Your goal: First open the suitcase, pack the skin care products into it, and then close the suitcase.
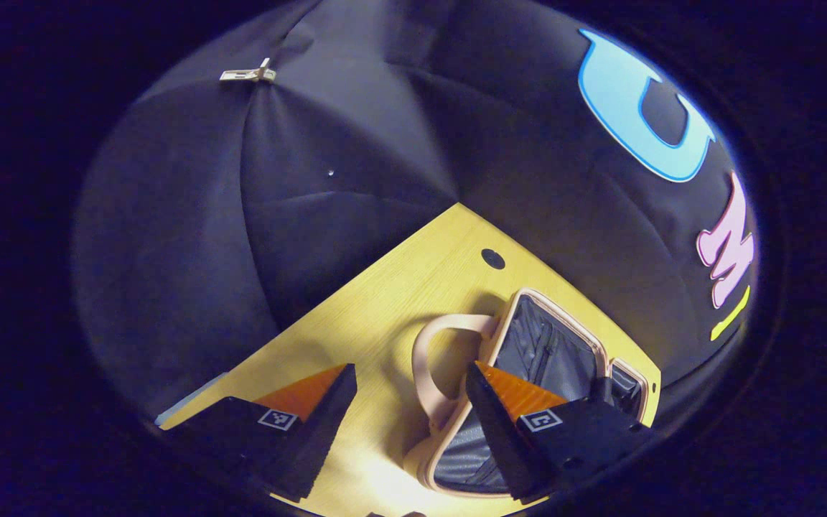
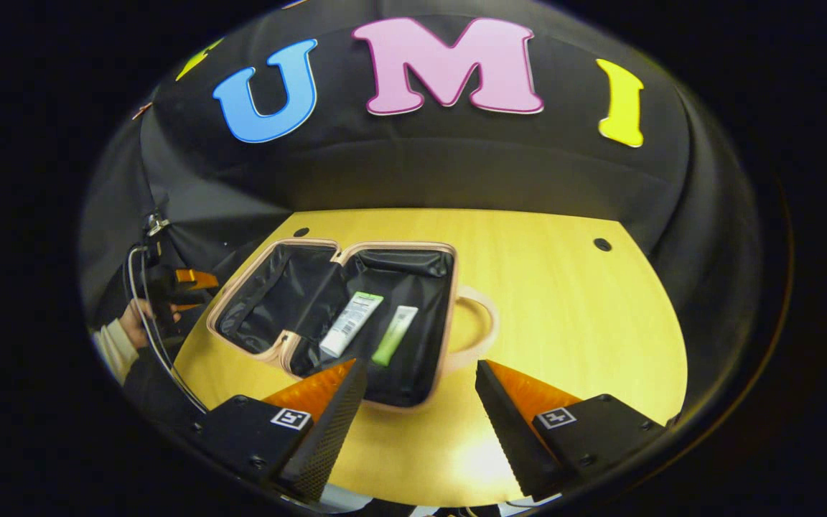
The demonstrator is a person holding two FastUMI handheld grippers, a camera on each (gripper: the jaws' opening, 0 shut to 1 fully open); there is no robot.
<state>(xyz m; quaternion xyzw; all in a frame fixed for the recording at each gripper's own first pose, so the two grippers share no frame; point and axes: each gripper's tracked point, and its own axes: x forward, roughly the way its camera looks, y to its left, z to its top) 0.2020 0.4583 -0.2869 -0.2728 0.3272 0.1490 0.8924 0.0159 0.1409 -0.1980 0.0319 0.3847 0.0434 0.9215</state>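
Nearest my right gripper (image 2: pixel 419 416), fingers spread wide, nothing between them, just bare table (image 2: pixel 578 301) under the gap. Just past the fingertips I see the suitcase (image 2: pixel 413 253) lying open and flat, two dark-lined halves side by side, pink rim all round. Right half holds two tubes: a white tube (image 2: pixel 351 324) and a green tube (image 2: pixel 395 334), lying side by side, near each other, both angled the same way. Left half looks empty as far as I can tell. Handle (image 2: pixel 482 323) sticks out from the right half's side, toward the open table. Farther left, past the case, I see the left gripper (image 2: pixel 182 286) off the table edge, held by a hand (image 2: pixel 135 321) with a pale sleeve cuff; cable hangs down beside it.

Left gripper view: my left gripper (image 1: pixel 408 402) is also spread wide, gripping nothing. Right finger overlaps the suitcase (image 1: pixel 550 345) edge in view; contact I cannot tell. Handle (image 1: pixel 431 359) loop lies on the table (image 1: pixel 399 287) between the fingers. Dark zipped lining shows inside the case. Beyond, table corner, then black cloth wall (image 1: pixel 356 143) with a small clip (image 1: pixel 247 73) up high.
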